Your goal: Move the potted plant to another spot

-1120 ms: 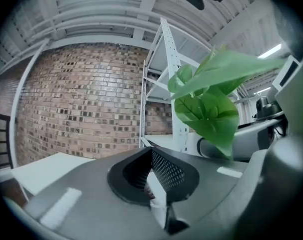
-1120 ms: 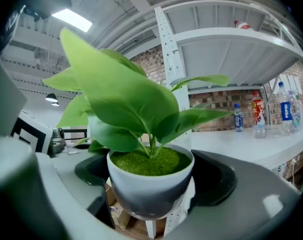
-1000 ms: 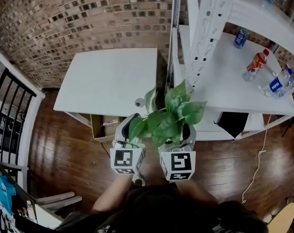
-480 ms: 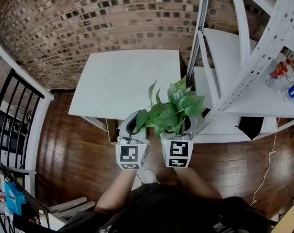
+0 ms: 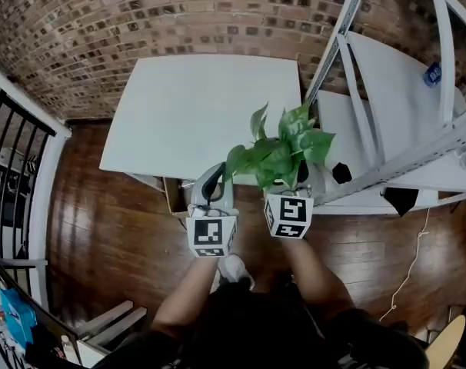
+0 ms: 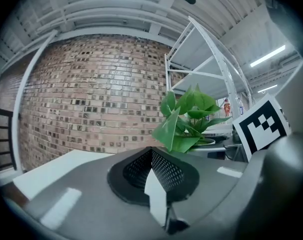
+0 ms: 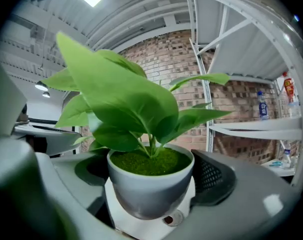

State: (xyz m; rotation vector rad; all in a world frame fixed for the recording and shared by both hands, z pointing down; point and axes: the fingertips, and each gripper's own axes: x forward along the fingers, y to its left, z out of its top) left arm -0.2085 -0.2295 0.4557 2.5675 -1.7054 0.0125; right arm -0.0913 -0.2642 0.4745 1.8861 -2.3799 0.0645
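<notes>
The potted plant (image 5: 283, 156), broad green leaves in a small pale round pot (image 7: 150, 184), is held off the ground. My right gripper (image 5: 294, 177) is shut on the pot, one jaw on each side (image 7: 151, 194). The plant hangs over the front right corner of the white table (image 5: 194, 106). My left gripper (image 5: 212, 184) is just left of the plant, level, its jaws shut with nothing between them (image 6: 156, 176). In the left gripper view the plant (image 6: 186, 121) shows to the right, ahead of the jaws.
A white metal shelving unit (image 5: 387, 114) stands right of the table, with a bottle (image 5: 433, 73) on a shelf. A brick wall (image 5: 141, 14) runs behind. A black railing (image 5: 10, 167) is at the left. Wooden floor (image 5: 110, 244) lies below.
Both grippers have moved left, away from the shelving unit towards the white table, and a little lower. The plant stayed in the right gripper. The left gripper stayed shut.
</notes>
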